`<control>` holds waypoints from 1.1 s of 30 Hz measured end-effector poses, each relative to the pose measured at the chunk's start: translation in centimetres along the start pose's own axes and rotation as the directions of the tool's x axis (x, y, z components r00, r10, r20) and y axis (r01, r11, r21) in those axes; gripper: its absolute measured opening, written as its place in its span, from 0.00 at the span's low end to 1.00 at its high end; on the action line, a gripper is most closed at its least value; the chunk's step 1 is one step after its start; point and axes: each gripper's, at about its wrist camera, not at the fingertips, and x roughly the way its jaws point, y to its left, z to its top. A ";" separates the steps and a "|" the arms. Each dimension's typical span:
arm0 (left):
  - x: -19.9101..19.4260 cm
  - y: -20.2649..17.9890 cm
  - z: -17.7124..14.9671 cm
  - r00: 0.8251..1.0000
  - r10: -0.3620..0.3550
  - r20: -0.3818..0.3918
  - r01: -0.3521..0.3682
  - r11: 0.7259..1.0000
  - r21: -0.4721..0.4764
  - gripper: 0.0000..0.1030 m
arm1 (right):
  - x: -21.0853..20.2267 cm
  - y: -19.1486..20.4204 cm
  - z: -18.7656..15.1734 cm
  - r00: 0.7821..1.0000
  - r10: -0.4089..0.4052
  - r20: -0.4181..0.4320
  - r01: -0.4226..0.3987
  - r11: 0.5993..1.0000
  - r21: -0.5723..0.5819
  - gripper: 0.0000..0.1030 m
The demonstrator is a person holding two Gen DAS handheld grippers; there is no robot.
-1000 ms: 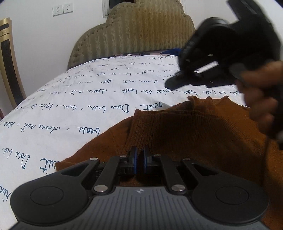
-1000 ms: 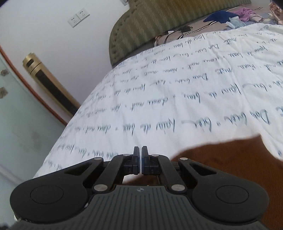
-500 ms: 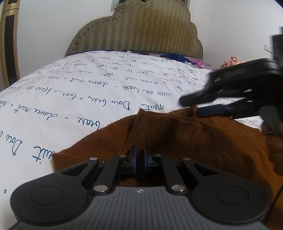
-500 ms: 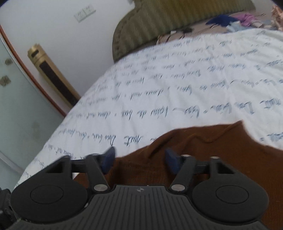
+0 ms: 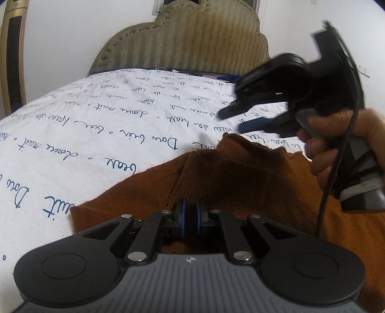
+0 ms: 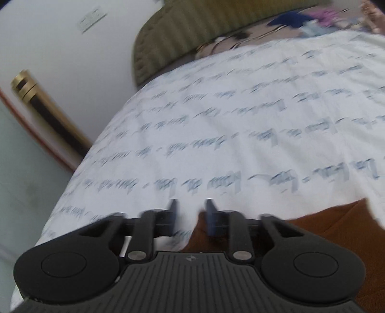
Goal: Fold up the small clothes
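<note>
A brown knit sweater (image 5: 240,183) lies on the white bed sheet (image 5: 96,120) printed with blue writing. My left gripper (image 5: 190,216) is shut low on the sweater, pinching a ribbed fold that rises in front of it. My right gripper (image 5: 231,120), held by a person's hand (image 5: 341,144), hovers blurred above the sweater's far edge. In the right wrist view, that gripper (image 6: 190,211) has its jaws apart and closing, with nothing between the pads. Only sheet and the sweater's edge (image 6: 336,224) lie beneath it.
A padded olive headboard (image 5: 192,43) stands at the far end of the bed. Loose blue and purple clothes (image 6: 300,18) lie near it at the right. A gold and black column (image 6: 48,108) stands by the wall on the left. The sheet beyond the sweater is bare.
My right gripper went from shut to jaws apart, and its view swung left off the sweater toward the sheet. In the left wrist view it dipped toward the sweater, then lifted. The left grip is unchanged.
</note>
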 end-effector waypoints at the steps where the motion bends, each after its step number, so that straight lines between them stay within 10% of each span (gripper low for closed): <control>1: 0.0 0.1 0.0 1.000 -0.004 -0.001 0.004 1.000 -0.005 0.08 | -0.7 -0.4 0.0 0.999 -0.018 0.050 0.017 1.000 0.014 0.40; 5: 0.1 -0.2 0.0 1.000 0.004 -0.001 -0.004 1.000 0.005 0.09 | -3.9 -1.6 -0.7 0.991 0.062 0.123 -0.063 0.998 0.010 0.40; 8: 0.1 -0.6 0.0 1.000 0.019 0.002 -0.019 1.000 0.025 0.09 | -3.2 -1.0 -1.8 0.984 0.162 -0.079 -0.169 0.981 -0.095 0.44; 13: 0.1 -0.7 -0.2 1.000 0.020 0.005 -0.020 0.999 0.025 0.09 | -1.2 -1.3 -3.4 0.996 -0.081 -0.040 0.073 0.981 -0.178 0.47; 18: 0.1 -0.6 -0.1 1.000 0.017 0.004 -0.017 1.000 0.022 0.09 | -5.8 -2.2 -4.5 0.989 -0.078 0.127 0.094 0.987 -0.128 0.68; 23: 0.0 -0.9 -0.1 1.000 0.027 0.006 -0.027 0.999 0.035 0.09 | -10.1 -0.2 -8.0 0.979 -0.154 0.132 0.196 0.885 -0.423 0.81; 33: 0.0 -1.1 0.0 1.000 0.027 0.005 -0.028 0.999 0.043 0.10 | -12.7 -4.8 -12.7 0.912 -0.371 0.178 0.411 0.834 -0.367 0.95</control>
